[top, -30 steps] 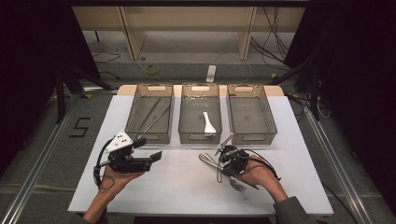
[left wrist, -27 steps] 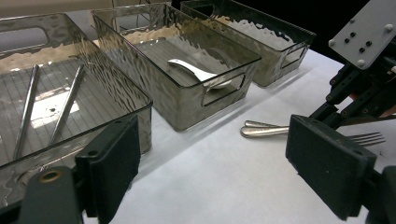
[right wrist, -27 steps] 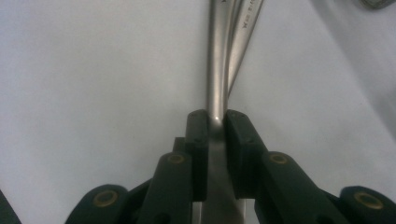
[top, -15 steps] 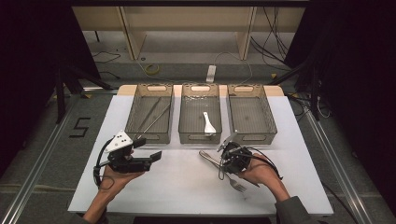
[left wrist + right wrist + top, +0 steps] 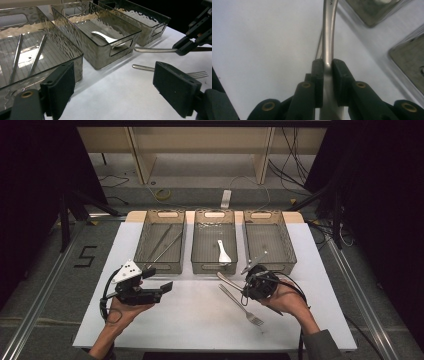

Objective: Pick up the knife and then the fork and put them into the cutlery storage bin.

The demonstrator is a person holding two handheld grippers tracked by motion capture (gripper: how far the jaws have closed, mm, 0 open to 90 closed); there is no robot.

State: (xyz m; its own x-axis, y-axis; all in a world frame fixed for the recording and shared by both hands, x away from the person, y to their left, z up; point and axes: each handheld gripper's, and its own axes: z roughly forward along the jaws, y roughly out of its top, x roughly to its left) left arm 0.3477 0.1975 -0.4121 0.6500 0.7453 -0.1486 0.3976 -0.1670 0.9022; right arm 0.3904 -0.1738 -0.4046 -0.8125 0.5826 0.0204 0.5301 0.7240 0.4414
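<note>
One metal utensil handle [image 5: 329, 37] is pinched in the right tool [image 5: 248, 279], held just above the bench [image 5: 200, 320] beside the fork [image 5: 241, 306] — the lift step, seemingly; next comes carrying it to a tray [image 5: 265, 242]. The left tool [image 5: 162, 289] hovers level, jaws spread and empty.

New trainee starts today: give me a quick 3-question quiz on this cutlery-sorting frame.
1. True or false: the right tool is shut on a metal utensil handle.
2. Which bin holds the white spoon? A) left bin B) middle bin C) right bin
3. What lies on the white table beside the right tool?

Key
1. True: its jaws pinch the handle.
2. B, the middle bin; the left bin holds two metal rods.
3. A fork.
</note>
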